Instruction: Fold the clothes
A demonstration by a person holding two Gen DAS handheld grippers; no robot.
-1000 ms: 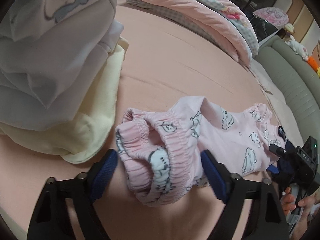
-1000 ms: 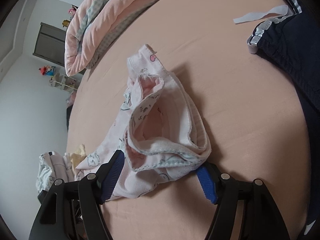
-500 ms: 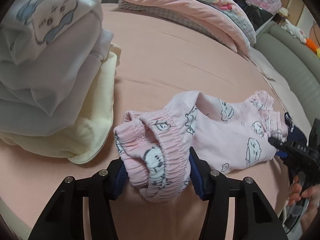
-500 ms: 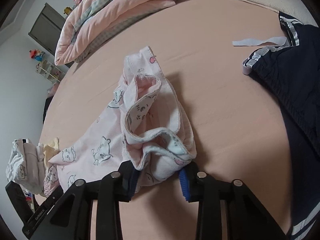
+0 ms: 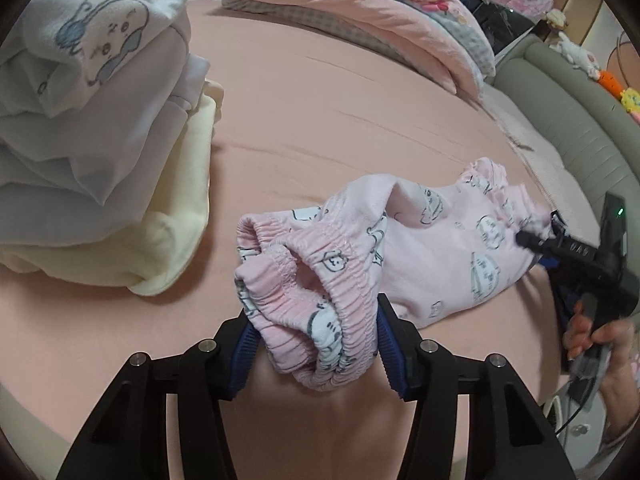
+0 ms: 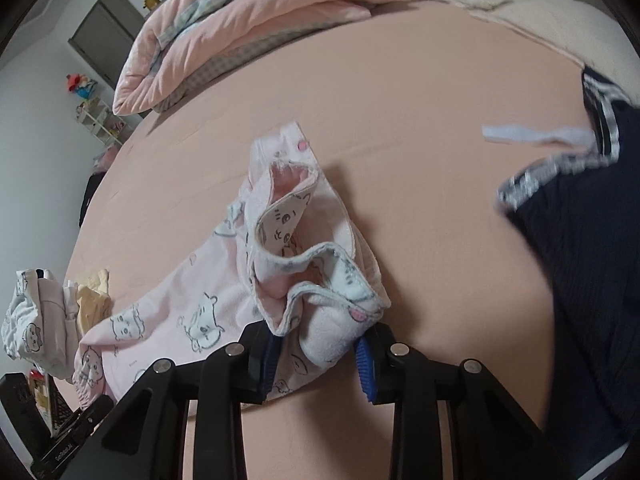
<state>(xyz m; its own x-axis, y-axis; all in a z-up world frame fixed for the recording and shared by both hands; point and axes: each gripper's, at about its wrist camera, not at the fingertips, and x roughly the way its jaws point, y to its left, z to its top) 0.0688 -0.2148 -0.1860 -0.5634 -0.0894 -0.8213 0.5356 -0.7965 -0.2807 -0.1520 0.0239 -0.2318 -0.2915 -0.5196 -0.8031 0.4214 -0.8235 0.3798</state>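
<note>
Small pink trousers [image 5: 440, 252] with a cartoon animal print lie stretched across a pink bed sheet [image 5: 340, 120]. My left gripper [image 5: 316, 344] is shut on the bunched elastic waistband [image 5: 320, 300], which bulges up between its blue pads. My right gripper [image 6: 318, 360] is shut on the gathered leg ends [image 6: 316, 280] at the opposite end of the trousers [image 6: 180, 320]. In the left wrist view the right gripper [image 5: 560, 248] shows at the far right, held by a hand [image 5: 592, 332]. The cloth hangs slightly taut between the two.
A stack of folded white and cream clothes [image 5: 100, 140] sits at the left. A rolled pink quilt [image 5: 360, 12] lies at the far side of the bed. Dark navy clothing [image 6: 580, 260] with striped trim lies right of the leg ends. A grey padded bed edge [image 5: 580, 112] runs along the right.
Both grippers closed from wide open onto the trousers, the left on the waistband and the right on the leg ends. The right end has lifted a little and rolled.
</note>
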